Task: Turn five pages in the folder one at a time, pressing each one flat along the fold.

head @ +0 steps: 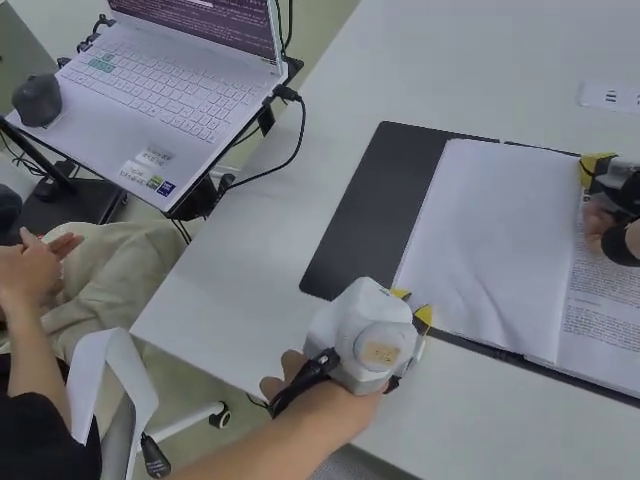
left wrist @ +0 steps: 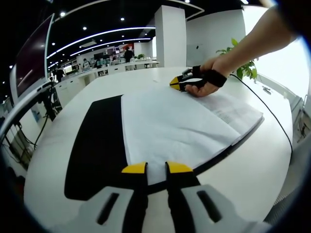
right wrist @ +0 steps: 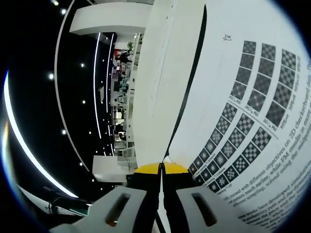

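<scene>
Okay, your folder [head: 370,210] lies open on the white worktop [head: 450,60], its black cover spread out to the left, with a blank page [head: 490,240] lying flat over the left half and a printed page [head: 600,310] on the right half. Your left gripper [head: 412,305] sits at the near edge of the folder, yellow tips pointing at the bottom edge of that blank page. In the left gripper view its jaws stand a narrow gap apart, with nothing between them and the tips right at the page's near edge. Over on the far side, your right gripper [head: 597,170] is down at the top of the folder, just where the blank page meets the printed one. From its own view the jaws are pressed tight together, and the line between the two pages runs straight down to the tips. The printed page, rows of checkerboard figures with text below, lies to the right of that line. Whether a sheet is caught between them, you can't tell from here. Off to your left, a white laptop [head: 170,80] sits on a stand beside the worktop with a dark mouse [head: 37,98] next to it, and another person's hands [head: 35,265] rest in a lap below
</scene>
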Demonstrator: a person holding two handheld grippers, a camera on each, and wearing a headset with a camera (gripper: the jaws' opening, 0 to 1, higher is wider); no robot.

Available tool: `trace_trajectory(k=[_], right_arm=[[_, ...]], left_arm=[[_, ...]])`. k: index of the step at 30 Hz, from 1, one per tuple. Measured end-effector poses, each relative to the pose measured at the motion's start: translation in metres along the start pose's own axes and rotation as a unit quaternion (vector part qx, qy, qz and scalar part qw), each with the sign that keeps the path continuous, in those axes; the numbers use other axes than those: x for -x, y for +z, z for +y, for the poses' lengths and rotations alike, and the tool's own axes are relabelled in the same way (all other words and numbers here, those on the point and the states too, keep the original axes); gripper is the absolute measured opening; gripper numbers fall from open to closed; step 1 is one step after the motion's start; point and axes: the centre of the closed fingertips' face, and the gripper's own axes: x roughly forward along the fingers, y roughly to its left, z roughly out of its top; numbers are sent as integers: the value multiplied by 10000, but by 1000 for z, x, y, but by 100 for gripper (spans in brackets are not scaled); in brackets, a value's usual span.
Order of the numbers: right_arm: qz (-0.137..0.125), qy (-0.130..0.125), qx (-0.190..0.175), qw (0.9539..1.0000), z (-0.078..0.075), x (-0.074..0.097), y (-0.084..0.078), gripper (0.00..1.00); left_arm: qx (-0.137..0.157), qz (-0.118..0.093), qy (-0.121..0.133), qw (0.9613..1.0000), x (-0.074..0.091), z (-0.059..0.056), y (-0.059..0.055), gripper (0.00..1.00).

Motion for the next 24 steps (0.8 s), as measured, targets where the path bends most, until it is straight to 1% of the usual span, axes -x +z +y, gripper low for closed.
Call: trace_trajectory(k=[3, 8, 11, 15, 18, 24], right_arm=[[118, -22, 24, 9999, -1, 4, -4, 0], [417, -56, 189, 9989, -4, 12, -13, 0], [587, -87, 307, 9978, -4, 19, -20, 0], [875, -107, 508, 9948, -8, 28, -28, 0], [1090, -140, 678, 9916, -11, 36, -35, 0], [1267, -163, 813, 9885, -16, 50, -41, 0]], left_arm=[[-11, 18, -5, 10000, 0, 0, 0, 12], [-2, 31, 0, 10000, 0, 1, 0, 12], [-8, 42, -1, 10000, 0, 1, 0, 12], [-19, 63, 4, 10000, 0, 0, 0, 12], [-35, 68, 5, 10000, 0, 0, 0, 12], [-37, 71, 20, 10000, 0, 0, 0, 12]])
